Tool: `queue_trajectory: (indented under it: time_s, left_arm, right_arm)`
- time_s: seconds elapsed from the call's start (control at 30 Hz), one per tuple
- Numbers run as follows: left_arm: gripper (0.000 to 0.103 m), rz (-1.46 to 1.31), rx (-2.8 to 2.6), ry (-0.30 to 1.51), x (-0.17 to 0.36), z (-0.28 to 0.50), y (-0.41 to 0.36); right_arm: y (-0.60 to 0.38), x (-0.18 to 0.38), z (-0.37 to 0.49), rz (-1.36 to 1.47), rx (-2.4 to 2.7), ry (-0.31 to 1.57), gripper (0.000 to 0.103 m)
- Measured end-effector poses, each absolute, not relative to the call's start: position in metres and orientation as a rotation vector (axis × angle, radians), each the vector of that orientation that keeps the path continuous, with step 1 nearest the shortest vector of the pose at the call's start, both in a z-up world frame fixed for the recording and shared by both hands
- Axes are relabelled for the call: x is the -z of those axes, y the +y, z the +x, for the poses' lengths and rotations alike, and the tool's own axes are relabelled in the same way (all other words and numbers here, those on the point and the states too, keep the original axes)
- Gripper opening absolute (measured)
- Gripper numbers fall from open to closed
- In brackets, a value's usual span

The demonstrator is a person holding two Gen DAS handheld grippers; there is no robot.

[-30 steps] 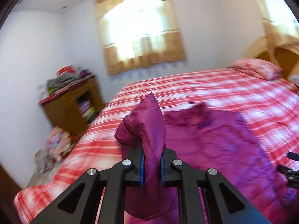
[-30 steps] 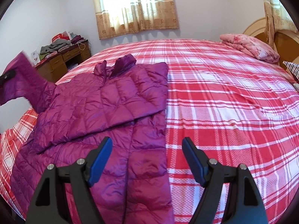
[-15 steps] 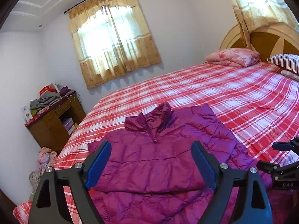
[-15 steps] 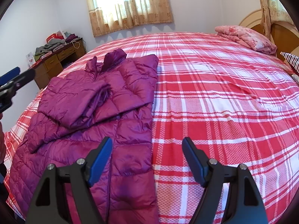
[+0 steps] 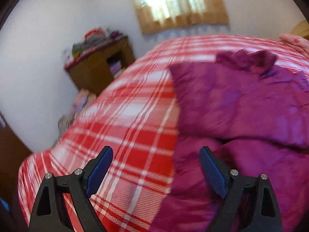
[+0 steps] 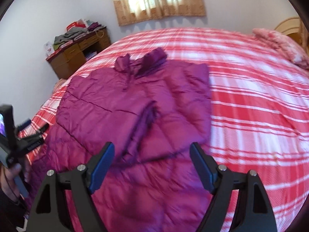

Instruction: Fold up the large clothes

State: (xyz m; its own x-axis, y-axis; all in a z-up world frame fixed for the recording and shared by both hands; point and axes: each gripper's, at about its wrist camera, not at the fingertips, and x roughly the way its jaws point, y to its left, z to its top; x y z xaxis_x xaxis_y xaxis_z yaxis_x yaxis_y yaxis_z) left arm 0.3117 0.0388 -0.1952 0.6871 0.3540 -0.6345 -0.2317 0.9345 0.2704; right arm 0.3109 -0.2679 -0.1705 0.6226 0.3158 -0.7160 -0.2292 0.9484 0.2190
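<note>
Purple jacket (image 6: 135, 106) flat on plaid bed (image 6: 251, 116), both sleeves folded in | left gripper (image 5: 156, 166) wide, jaws just opened, nothing between, over jacket's left edge | right gripper (image 6: 151, 160) wide, empty, above jacket's lower half

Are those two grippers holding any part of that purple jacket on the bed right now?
No. The left gripper and right gripper are both open above the purple jacket, nothing between their pads.

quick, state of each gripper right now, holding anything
left gripper: open, jaws have just been opening, nothing between them.
right gripper: open, empty, over the purple jacket.
</note>
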Motion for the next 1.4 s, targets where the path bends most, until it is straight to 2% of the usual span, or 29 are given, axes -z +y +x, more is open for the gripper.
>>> queue_trajectory:
  time_s: [0.1,0.13,0.2,0.27,0.3,0.37,0.57,0.6,0.63,0.67,0.7,0.73,0.8,0.9,1.0,1.13,1.27,1.4]
  left_arm:
    - [0.091,0.143,-0.339,0.79,0.212,0.316,0.05]
    - [0.091,0.139,-0.34,0.795,0.216,0.317,0.051]
    - [0.091,0.135,-0.338,0.796,0.218,0.318,0.052]
    - [0.091,0.131,-0.334,0.795,0.221,0.316,0.052]
    - [0.091,0.127,-0.33,0.797,0.219,0.316,0.054]
    - [0.091,0.115,-0.324,0.802,0.221,0.318,0.057]
    - [0.091,0.113,-0.315,0.817,0.221,0.319,0.057]
    - [0.091,0.115,-0.311,0.824,0.221,0.319,0.057]
    - [0.091,0.115,-0.307,0.832,0.22,0.32,0.058]
    - [0.091,0.114,-0.301,0.842,0.218,0.32,0.059]
    - [0.091,0.112,-0.293,0.857,0.214,0.32,0.06]
    - [0.091,0.105,-0.286,0.866,0.21,0.319,0.061]
    - [0.091,0.081,-0.267,0.867,0.194,0.318,0.065]
    - [0.091,0.05,-0.241,0.82,0.164,0.321,0.064]
    - [0.091,0.029,-0.213,0.771,0.14,0.333,0.051]
    - [0.091,0.043,-0.173,0.727,0.121,0.366,0.016]
    - [0.091,0.014,-0.159,0.717,0.13,0.402,-0.007]
    - [0.091,0.053,-0.218,0.798,0.175,0.445,-0.012]
  right_arm:
    - [-0.252,0.181,0.329,0.125,-0.35,0.895,0.081]
    - [-0.246,0.187,0.335,0.124,-0.36,0.923,0.077]
    - [-0.238,0.195,0.34,0.128,-0.388,0.96,0.046]
    - [-0.235,0.197,0.337,0.151,-0.419,0.958,0.027]
    - [-0.237,0.195,0.334,0.151,-0.418,0.947,0.02]
    - [-0.242,0.19,0.324,0.138,-0.403,0.918,0.016]
    - [-0.264,0.19,0.312,0.15,-0.351,0.904,0.015]
    - [-0.266,0.194,0.311,0.156,-0.352,0.917,0.017]
    - [-0.268,0.196,0.311,0.162,-0.354,0.925,0.021]
    - [-0.27,0.197,0.311,0.165,-0.343,0.926,0.033]
    - [-0.273,0.196,0.311,0.17,-0.333,0.925,0.04]
    - [-0.277,0.194,0.311,0.188,-0.324,0.927,0.042]
    - [-0.286,0.187,0.308,0.208,-0.325,0.921,0.058]
    - [-0.298,0.168,0.301,0.184,-0.253,0.867,0.056]
    - [-0.305,0.15,0.302,0.196,-0.217,0.831,0.039]
    - [-0.282,0.132,0.318,0.182,-0.238,0.801,0.035]
    - [-0.246,0.139,0.336,0.144,-0.286,0.802,0.034]
    - [-0.225,0.166,0.353,0.137,-0.291,0.835,0.03]
